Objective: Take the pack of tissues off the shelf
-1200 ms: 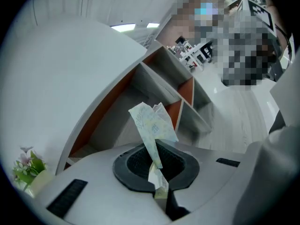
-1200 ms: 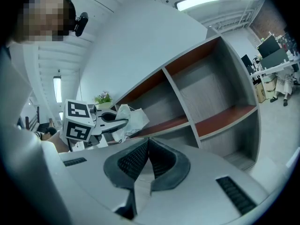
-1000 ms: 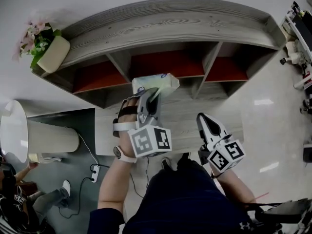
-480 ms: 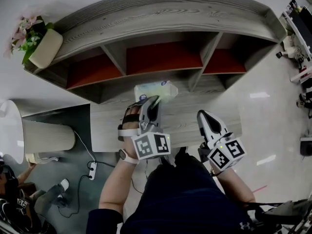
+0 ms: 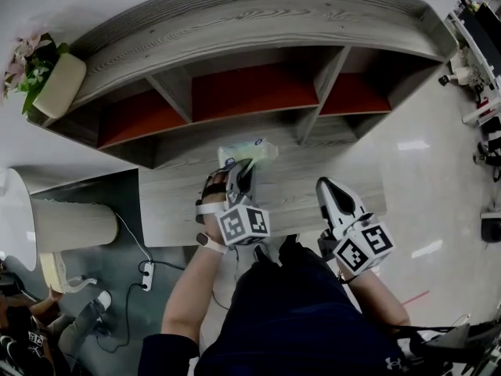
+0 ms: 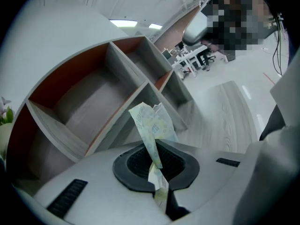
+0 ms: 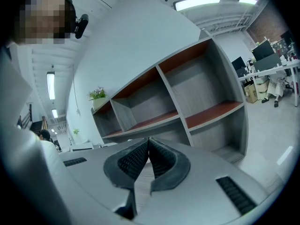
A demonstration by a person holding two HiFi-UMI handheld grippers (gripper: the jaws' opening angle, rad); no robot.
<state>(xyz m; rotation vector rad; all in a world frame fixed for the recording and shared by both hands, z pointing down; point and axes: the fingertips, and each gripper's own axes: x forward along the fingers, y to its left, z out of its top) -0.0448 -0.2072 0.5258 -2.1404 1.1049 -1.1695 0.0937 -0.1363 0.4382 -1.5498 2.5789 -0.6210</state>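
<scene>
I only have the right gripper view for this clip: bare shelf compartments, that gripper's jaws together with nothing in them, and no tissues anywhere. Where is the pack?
Observer: The pack of tissues is in the left gripper, whose jaws are shut on the edge of its wrapper.
Operator: Is it out of the shelf?
Observer: Yes. In the head view it is in front of the shelf, outside every compartment and over the wood-grain surface below.
Operator: How close is my right gripper to it?
Observer: The right gripper is apart from the pack, off to its right over the same surface, touching nothing.
</scene>
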